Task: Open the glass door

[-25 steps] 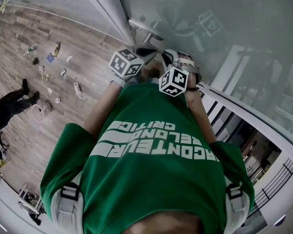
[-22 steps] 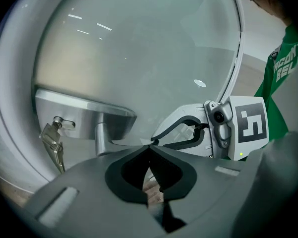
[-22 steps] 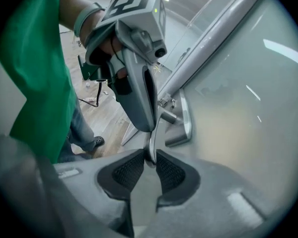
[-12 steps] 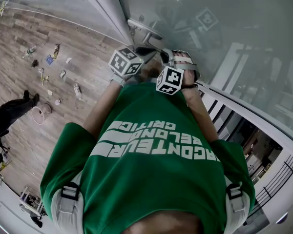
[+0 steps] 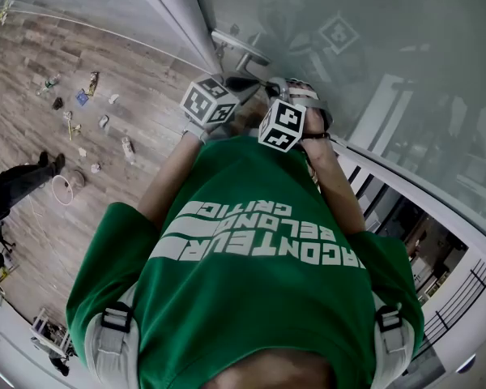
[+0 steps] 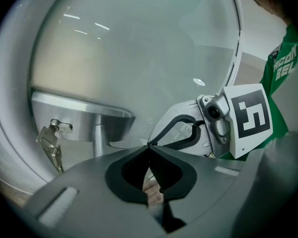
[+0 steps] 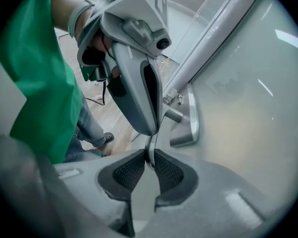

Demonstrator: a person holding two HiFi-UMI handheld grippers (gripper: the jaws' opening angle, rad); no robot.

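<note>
The glass door (image 5: 364, 63) stands right before me, its metal lever handle (image 5: 239, 49) beside the frame post (image 5: 174, 14). In the left gripper view the handle (image 6: 84, 114) is at the left, with a key (image 6: 50, 142) hanging below it. My left gripper (image 6: 149, 147) is shut and holds nothing, to the right of the handle and apart from it. The right gripper (image 7: 150, 158) is shut too; the left gripper's tip (image 7: 148, 128) comes down onto its pads. The handle (image 7: 187, 118) lies just beyond both tips. In the head view both grippers (image 5: 247, 83) (image 5: 269, 89) point at the handle.
Through the glass a wooden floor (image 5: 105, 160) shows small scattered objects (image 5: 89, 83) and a person in dark clothes (image 5: 16, 181) at the left. A white rail and ledge (image 5: 421, 197) run along the right. My green shirt (image 5: 243, 282) fills the lower head view.
The right gripper has moved a little up and left, closer to the left gripper and the handle. The left gripper has stayed where it was.
</note>
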